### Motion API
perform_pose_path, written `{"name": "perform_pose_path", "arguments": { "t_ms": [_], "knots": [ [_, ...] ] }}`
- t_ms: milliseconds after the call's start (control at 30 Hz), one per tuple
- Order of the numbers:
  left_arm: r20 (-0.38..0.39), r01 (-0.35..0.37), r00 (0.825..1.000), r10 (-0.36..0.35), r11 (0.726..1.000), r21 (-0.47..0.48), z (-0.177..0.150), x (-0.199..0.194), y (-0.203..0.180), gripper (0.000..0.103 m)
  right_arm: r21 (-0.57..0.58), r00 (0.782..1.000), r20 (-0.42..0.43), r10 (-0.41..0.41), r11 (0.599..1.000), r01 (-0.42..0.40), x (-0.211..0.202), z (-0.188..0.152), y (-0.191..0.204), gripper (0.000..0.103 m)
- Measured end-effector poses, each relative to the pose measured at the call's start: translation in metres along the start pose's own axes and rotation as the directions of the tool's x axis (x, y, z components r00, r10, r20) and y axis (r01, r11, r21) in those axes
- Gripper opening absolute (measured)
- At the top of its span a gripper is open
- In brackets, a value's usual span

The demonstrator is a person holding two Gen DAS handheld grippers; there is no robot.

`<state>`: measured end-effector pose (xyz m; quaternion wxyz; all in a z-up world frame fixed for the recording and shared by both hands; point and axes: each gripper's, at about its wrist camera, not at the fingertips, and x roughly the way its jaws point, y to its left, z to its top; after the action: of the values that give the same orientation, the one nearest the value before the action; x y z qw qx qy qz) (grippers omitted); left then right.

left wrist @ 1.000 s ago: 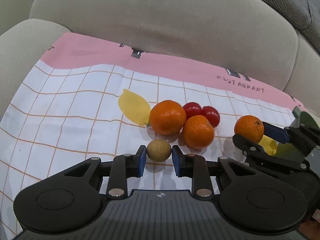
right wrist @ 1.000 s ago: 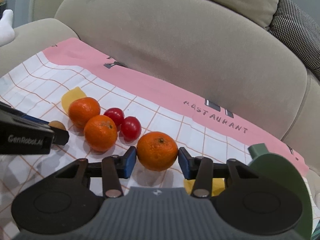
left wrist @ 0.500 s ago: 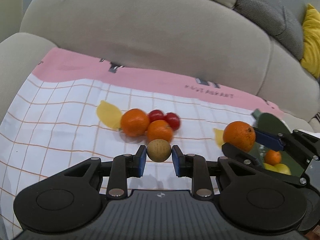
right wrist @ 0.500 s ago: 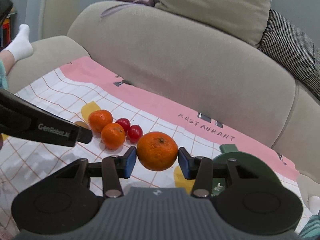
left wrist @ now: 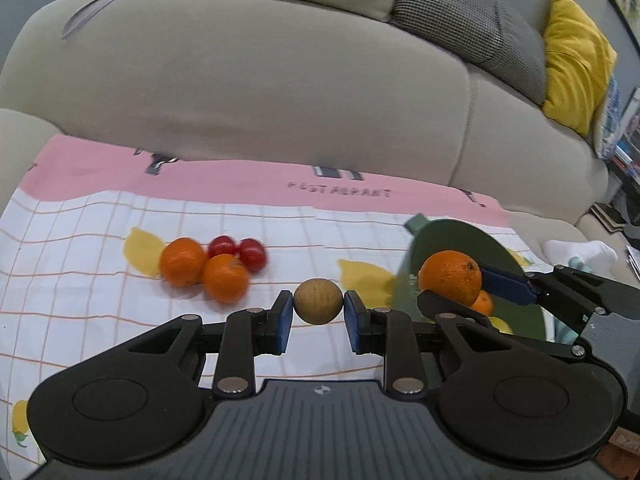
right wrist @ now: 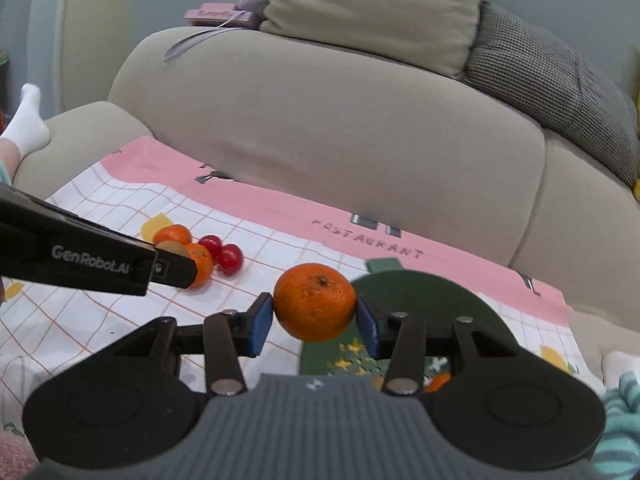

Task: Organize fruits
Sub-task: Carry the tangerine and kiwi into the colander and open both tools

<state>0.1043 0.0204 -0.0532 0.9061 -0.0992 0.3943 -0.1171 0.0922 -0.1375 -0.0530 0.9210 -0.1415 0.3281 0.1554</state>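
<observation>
My left gripper (left wrist: 318, 312) is shut on a small round tan fruit (left wrist: 318, 301) and holds it above the checked cloth (left wrist: 100, 320). My right gripper (right wrist: 315, 318) is shut on an orange (right wrist: 315, 301) and holds it over the near edge of a dark green tray (right wrist: 440, 296). The held orange also shows in the left wrist view (left wrist: 450, 278), above the tray (left wrist: 460, 236). Two oranges (left wrist: 182, 262) (left wrist: 225, 278) and two cherry tomatoes (left wrist: 252, 254) lie together on the cloth at the left. An orange (left wrist: 482, 304) and a yellow fruit (left wrist: 500, 325) lie in the tray.
The cloth lies on a beige sofa seat, with the backrest (left wrist: 260, 92) right behind. A grey checked cushion (left wrist: 472, 28) and a yellow cushion (left wrist: 576, 64) sit at the back right. White-socked feet show at the left (right wrist: 26, 120) and right (left wrist: 576, 250).
Both grippers have lifted their fruit off the cloth and moved right. The tray has come into view under the right gripper's orange. The pile at the left stayed put.
</observation>
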Motion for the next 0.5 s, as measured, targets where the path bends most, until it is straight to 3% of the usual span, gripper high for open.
{"name": "perform_pose_path", "arguments": {
  "t_ms": [500],
  "knots": [
    [-0.027, 0.082, 0.997, -0.079, 0.986, 0.147, 0.008, 0.013, -0.069, 0.030, 0.095, 0.999, -0.044, -0.015, 0.995, 0.019, -0.015, -0.017, -0.056, 0.043]
  ]
}}
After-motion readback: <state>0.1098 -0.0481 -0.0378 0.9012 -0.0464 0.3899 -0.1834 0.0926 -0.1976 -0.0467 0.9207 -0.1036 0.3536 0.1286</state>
